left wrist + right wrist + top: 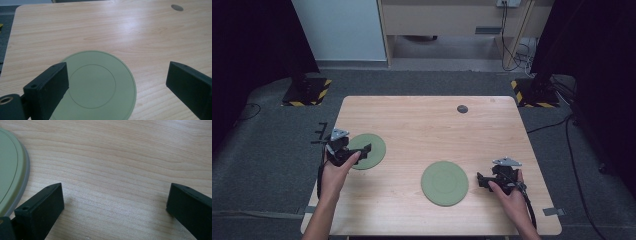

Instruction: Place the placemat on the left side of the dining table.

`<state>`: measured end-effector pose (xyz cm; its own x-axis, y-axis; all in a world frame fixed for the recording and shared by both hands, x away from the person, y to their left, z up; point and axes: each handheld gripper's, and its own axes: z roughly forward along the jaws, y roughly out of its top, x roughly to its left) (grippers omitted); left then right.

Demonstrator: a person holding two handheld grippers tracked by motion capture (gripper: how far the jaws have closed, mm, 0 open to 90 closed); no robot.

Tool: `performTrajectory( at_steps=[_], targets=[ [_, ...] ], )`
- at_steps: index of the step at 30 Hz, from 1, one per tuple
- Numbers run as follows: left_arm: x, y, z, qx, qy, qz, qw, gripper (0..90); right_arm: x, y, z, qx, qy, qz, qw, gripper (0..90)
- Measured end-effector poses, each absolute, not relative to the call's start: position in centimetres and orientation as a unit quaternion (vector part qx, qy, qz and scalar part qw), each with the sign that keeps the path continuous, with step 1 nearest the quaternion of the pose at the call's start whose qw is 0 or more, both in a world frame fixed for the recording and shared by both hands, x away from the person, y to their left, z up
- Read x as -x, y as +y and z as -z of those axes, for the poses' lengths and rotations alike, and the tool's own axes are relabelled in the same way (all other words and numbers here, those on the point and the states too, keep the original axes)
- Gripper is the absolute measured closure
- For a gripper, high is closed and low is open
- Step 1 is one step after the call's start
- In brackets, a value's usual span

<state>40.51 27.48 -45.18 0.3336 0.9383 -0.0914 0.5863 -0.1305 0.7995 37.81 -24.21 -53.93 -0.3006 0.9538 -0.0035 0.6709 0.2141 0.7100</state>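
Note:
Two flat green round plates lie on the wooden table (427, 125). The left plate (369, 150) sits near the table's left edge, and my left gripper (359, 152) hovers over its near-left part, open. In the left gripper view that plate (95, 85) lies between and below the wide-apart jaws of the left gripper (117, 82). The right plate (444, 183) rests at centre front. Just right of it, my right gripper (483, 181) is open. Over bare wood in the right gripper view, the right gripper (115, 202) has the plate's rim (15, 170) at its left.
A small dark round disc (462, 109) is set into the table near its far edge, also seen as a dark disc (177, 7) at top right of the left gripper view. Grey carpet surrounds the table, with stand bases and cables at both sides.

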Motion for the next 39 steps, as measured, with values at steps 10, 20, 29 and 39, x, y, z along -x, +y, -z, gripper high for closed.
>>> performTrajectory(
  at_steps=[10,20,29,39],
  targets=[
    [-39.7,26.4,45.2,-0.728,0.514,-0.215,0.4,3.7,-37.8,-24.2,53.9,-0.546,0.744,-0.309,0.228,1.5],
    [-39.2,25.3,45.3,-0.735,0.499,-0.21,0.408,3.7,-37.8,-24.2,53.9,-0.546,0.744,-0.309,0.228,1.4],
    [-38.9,24.3,45.4,-0.743,0.487,-0.206,0.411,3.7,-37.8,-24.2,53.9,-0.546,0.744,-0.309,0.228,1.4],
    [-38.4,23.1,45.6,-0.753,0.473,-0.203,0.411,3.7,-37.8,-24.2,53.9,-0.546,0.744,-0.309,0.228,1.5]
  ],
)
